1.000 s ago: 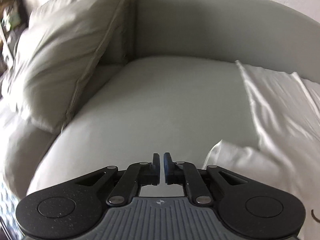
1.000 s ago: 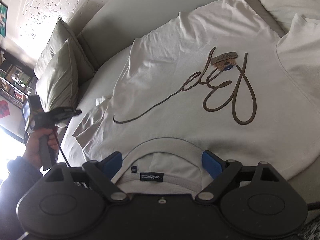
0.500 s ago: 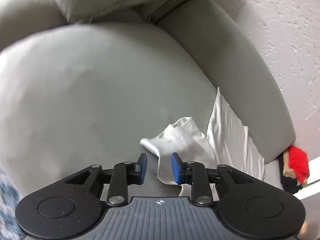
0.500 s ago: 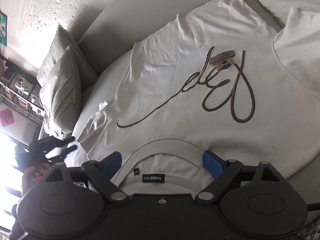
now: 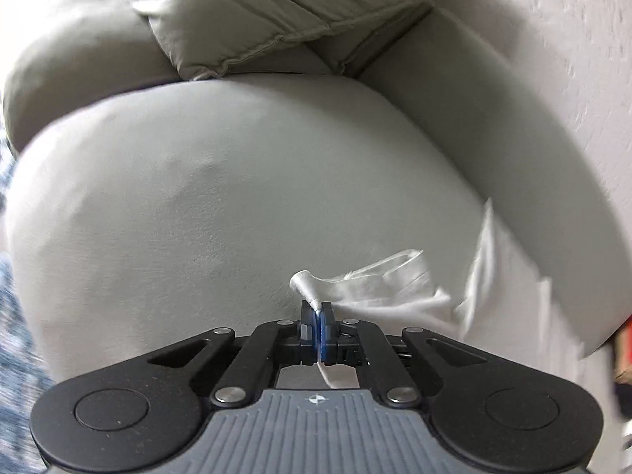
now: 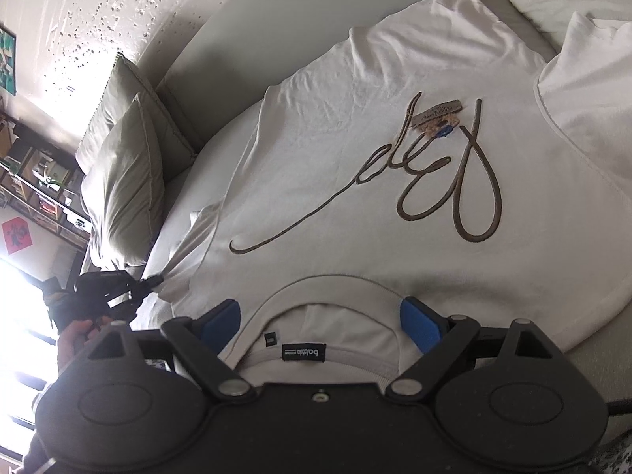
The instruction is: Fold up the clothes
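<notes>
White T-shirt (image 6: 395, 126) sleeve (image 5: 355, 288) clamped in left gripper (image 5: 317, 312); right gripper (image 6: 320, 318) spread over collar (image 6: 328, 288). Thin bite, sleeve may slip when pulled.

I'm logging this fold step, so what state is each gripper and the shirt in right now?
left gripper: shut on the sleeve tip.
right gripper: open, over the collar, gripping nothing.
white T-shirt: spread flat, front up, unfolded, on the sofa seat.
sleeve: bunched, pinched at its end.
cushions: propped against the backrest.
</notes>
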